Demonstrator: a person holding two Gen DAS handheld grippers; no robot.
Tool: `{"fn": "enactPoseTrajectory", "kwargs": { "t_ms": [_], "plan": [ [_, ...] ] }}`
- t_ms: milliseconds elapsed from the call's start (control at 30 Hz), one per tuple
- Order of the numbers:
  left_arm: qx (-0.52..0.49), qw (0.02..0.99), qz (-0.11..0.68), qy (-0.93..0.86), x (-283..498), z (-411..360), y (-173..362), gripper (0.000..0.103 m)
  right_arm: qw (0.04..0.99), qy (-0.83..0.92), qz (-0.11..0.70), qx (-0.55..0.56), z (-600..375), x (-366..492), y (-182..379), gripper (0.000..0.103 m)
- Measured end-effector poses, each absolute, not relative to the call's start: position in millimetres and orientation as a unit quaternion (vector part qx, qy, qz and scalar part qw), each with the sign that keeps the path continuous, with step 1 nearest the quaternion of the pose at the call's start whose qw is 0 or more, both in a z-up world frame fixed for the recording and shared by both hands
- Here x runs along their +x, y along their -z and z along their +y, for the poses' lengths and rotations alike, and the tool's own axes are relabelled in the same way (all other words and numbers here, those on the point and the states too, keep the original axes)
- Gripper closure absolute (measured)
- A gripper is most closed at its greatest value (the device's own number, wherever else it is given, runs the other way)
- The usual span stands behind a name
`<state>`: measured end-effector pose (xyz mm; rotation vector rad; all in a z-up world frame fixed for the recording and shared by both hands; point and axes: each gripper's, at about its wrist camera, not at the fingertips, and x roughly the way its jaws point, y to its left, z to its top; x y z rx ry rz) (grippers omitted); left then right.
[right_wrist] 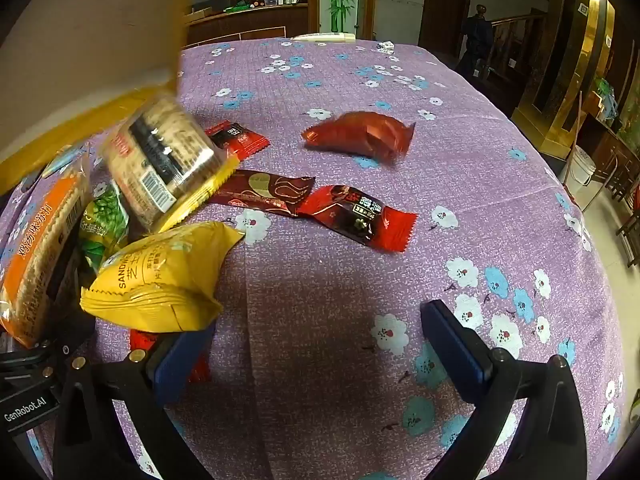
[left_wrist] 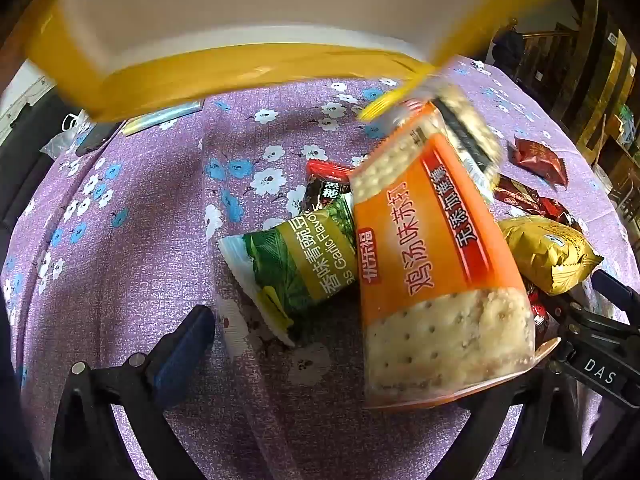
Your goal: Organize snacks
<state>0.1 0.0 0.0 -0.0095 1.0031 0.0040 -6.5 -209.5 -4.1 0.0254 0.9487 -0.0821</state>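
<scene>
Keeps the right gripper (right_wrist: 316, 354) spread wide over bare purple cloth of the worktop (right_wrist: 400, 80), with nothing between the fingers (right_wrist: 452, 344). Spreads the left gripper (left_wrist: 320, 332) wide too, gripping nothing as far as can be judged; shows only one of its fingers (left_wrist: 188, 340), the other lost behind the orange cracker pack (left_wrist: 432, 272). Cannot tell whether that pack leans on the hidden finger or merely stands in front of it. Finds the snacks heaped by the near edge of the worktop, between the two grippers: orange cracker pack with its long axis running away from the left fingers, green pea packet (left_wrist: 296, 268) just beside it and tucked partly under, yellow sandwich packet (right_wrist: 160, 276) touching the right gripper's inner finger. Puts the left hand nearer the orange pack, the right nearer the yellow packet and the flat red wrappers (right_wrist: 356, 216) toward the middle; leaves the red pouch (right_wrist: 360, 134) well apart, farther in. Blurs a second, clear cracker pack (right_wrist: 164, 156) and a yellow bin (left_wrist: 200, 76) over the heap, too smeared to place exactly.
</scene>
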Motion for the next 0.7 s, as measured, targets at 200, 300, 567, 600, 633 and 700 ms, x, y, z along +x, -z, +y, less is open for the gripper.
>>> {"fn": "enactPoseTrajectory", "kwargs": {
  "t_ms": [200, 300, 567, 600, 633, 700],
  "plan": [
    [-0.007, 0.877, 0.480, -0.001, -0.3, 0.5, -0.4, 0.000, 0.889, 0.039, 0.457, 0.013, -209.8, -6.7, 4.0, 0.000],
    [-0.006, 0.877, 0.481, -0.001, -0.2, 0.5, -0.2, 0.000, 0.888, 0.039, 0.457, 0.014, -210.1, -6.7, 4.1, 0.000],
    [-0.006, 0.877, 0.481, -0.001, -0.2, 0.4, -0.2, 0.000, 0.888, 0.039, 0.457, 0.014, -209.7, -6.7, 4.1, 0.000],
    [-0.006, 0.877, 0.481, -0.001, -0.2, 0.2, -0.2, 0.000, 0.888, 0.039, 0.457, 0.014, -209.8, -6.6, 4.2, 0.000],
    [-0.006, 0.877, 0.481, -0.001, -0.2, 0.3, -0.1, 0.000, 0.888, 0.039, 0.457, 0.014, -209.8, -6.6, 4.2, 0.000],
    [-0.006, 0.877, 0.481, -0.001, -0.2, 0.3, -0.2, 0.000, 0.888, 0.039, 0.457, 0.014, -210.0, -6.5, 4.2, 0.000]
  ]
}}
